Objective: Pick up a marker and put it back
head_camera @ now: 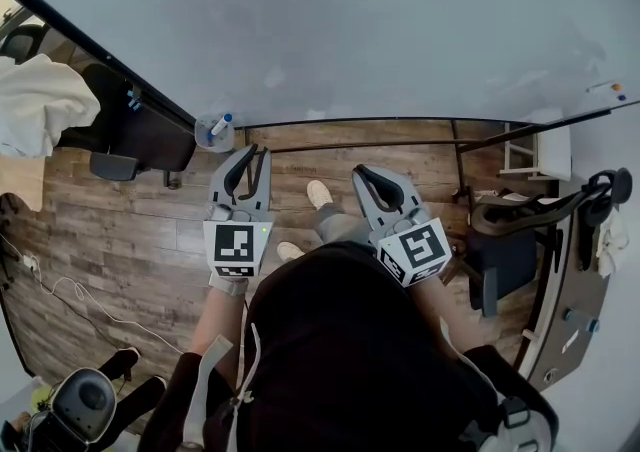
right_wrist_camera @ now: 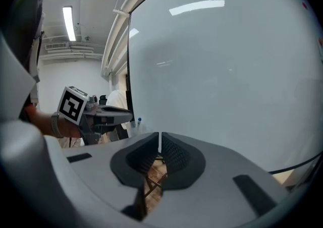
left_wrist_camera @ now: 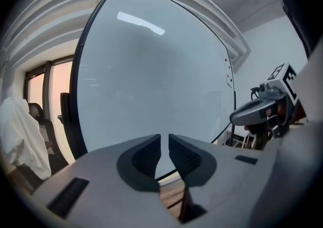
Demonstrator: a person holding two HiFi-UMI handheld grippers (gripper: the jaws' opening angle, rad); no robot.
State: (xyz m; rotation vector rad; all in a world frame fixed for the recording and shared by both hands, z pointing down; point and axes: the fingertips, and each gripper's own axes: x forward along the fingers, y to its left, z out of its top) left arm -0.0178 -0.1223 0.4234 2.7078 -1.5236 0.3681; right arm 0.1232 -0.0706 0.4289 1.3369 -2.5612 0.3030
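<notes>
A blue-capped marker (head_camera: 222, 123) stands in a small clear cup (head_camera: 212, 132) fixed at the whiteboard's (head_camera: 330, 20) lower left edge; in the right gripper view its cap (right_wrist_camera: 139, 120) shows just past the left gripper (right_wrist_camera: 108, 113). My left gripper (head_camera: 254, 152) points at the board a little right of the cup, and its jaws stand a narrow gap apart (left_wrist_camera: 164, 138) with nothing between them. My right gripper (head_camera: 360, 173) is beside it, further right, jaws together (right_wrist_camera: 159, 136) and empty. Neither gripper touches the marker.
The whiteboard's stand rails (head_camera: 400, 143) run along the wooden floor below the board. Dark office chairs (head_camera: 140, 135) and a white cloth (head_camera: 35, 105) are at the left. Another chair (head_camera: 520, 230) and a desk edge are at the right. A cable (head_camera: 70, 290) lies on the floor.
</notes>
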